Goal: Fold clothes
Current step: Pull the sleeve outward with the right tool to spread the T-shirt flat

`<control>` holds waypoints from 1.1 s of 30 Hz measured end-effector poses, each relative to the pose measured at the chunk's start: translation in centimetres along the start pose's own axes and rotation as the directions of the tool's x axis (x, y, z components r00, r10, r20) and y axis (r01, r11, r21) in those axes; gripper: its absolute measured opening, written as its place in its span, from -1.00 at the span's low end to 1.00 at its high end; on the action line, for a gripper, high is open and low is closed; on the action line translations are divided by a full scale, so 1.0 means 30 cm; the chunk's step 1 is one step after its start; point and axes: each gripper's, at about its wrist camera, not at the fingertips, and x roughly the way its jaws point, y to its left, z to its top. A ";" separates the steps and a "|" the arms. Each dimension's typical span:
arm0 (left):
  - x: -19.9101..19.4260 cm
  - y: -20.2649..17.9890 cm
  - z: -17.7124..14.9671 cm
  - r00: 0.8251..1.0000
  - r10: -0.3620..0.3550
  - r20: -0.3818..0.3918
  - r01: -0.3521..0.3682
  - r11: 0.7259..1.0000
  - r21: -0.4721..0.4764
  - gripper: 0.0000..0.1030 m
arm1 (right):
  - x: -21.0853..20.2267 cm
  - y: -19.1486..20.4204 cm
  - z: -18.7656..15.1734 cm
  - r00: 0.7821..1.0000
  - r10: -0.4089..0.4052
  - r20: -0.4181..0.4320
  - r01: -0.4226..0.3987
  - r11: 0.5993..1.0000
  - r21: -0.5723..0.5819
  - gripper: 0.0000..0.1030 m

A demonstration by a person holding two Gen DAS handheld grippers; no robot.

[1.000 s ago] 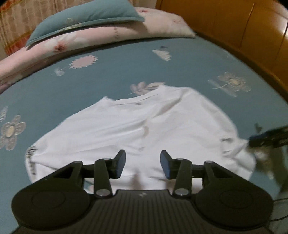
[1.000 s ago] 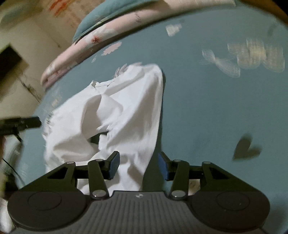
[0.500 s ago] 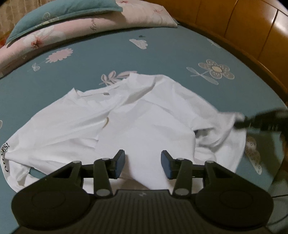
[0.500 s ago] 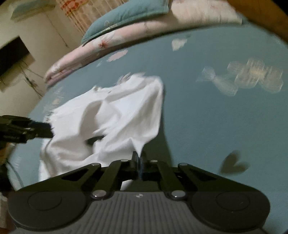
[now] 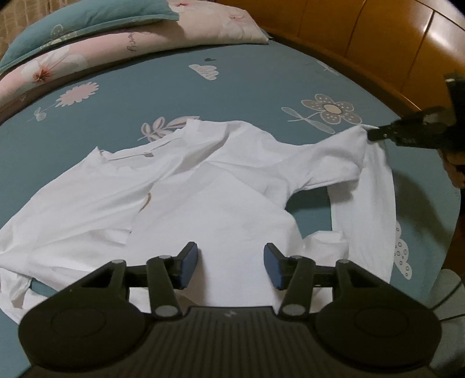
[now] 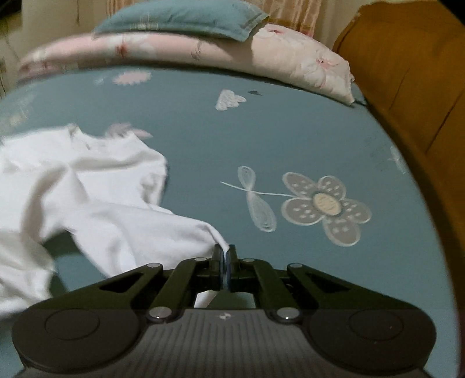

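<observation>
A white long-sleeved shirt [image 5: 209, 197] lies rumpled on the teal flowered bedsheet [image 5: 238, 87], its collar toward the pillows. My left gripper [image 5: 229, 264] is open and empty, just above the shirt's near hem. My right gripper [image 6: 224, 258] is shut on the end of the shirt's right sleeve [image 6: 162, 232] and holds it stretched out to the right, lifted off the sheet. In the left wrist view the right gripper [image 5: 375, 135] shows at the right edge, pinching the sleeve cuff [image 5: 357, 136].
A pink floral pillow [image 5: 139, 40] with a teal pillow [image 5: 87, 17] on top lies at the head of the bed. A wooden bed frame [image 5: 377, 46] runs along the right side. Bare sheet [image 6: 290, 139] lies right of the shirt.
My right gripper closed on the sleeve end and pulled it out to the right, away from the shirt body. My left gripper stayed open over the hem.
</observation>
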 end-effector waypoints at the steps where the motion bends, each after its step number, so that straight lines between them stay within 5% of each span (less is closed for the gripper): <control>1: -0.001 -0.002 0.000 1.000 -0.004 0.000 0.004 1.000 0.001 0.01 | 0.011 0.002 -0.001 1.000 -0.018 -0.013 0.017 1.000 -0.021 -0.96; 15: -0.055 -0.037 0.011 0.995 -0.090 0.032 0.089 0.995 0.041 0.08 | 0.042 -0.096 0.035 0.946 -0.321 -0.032 0.314 0.938 -0.145 -0.96; 18: -0.052 -0.044 0.011 0.994 -0.102 0.026 0.101 0.994 0.041 0.08 | 0.057 -0.133 0.061 0.892 -0.452 -0.003 0.445 0.878 -0.178 -0.96; 20: -0.049 -0.046 0.010 0.994 -0.110 0.020 0.109 0.993 0.041 0.08 | 0.072 -0.175 0.081 0.874 -0.487 -0.007 0.480 0.864 -0.149 -0.95; 24: -0.031 -0.046 0.010 0.994 -0.109 0.006 0.109 0.993 0.034 0.08 | 0.135 -0.233 0.071 0.898 -0.436 -0.057 0.430 0.897 -0.103 -0.62; 27: -0.021 -0.039 0.008 0.995 -0.096 -0.005 0.096 0.995 0.026 0.08 | 0.154 -0.225 0.028 0.925 -0.370 -0.088 0.365 0.928 -0.069 -0.55; 31: -0.026 -0.026 0.002 0.997 -0.080 -0.006 0.080 0.997 0.016 0.08 | 0.083 -0.227 -0.023 0.960 -0.273 -0.066 0.276 0.960 0.050 -0.21; 33: -0.032 -0.027 -0.004 0.996 -0.084 -0.002 0.084 0.996 0.010 0.08 | 0.039 -0.238 -0.052 0.974 -0.221 -0.058 0.226 0.967 0.115 -0.19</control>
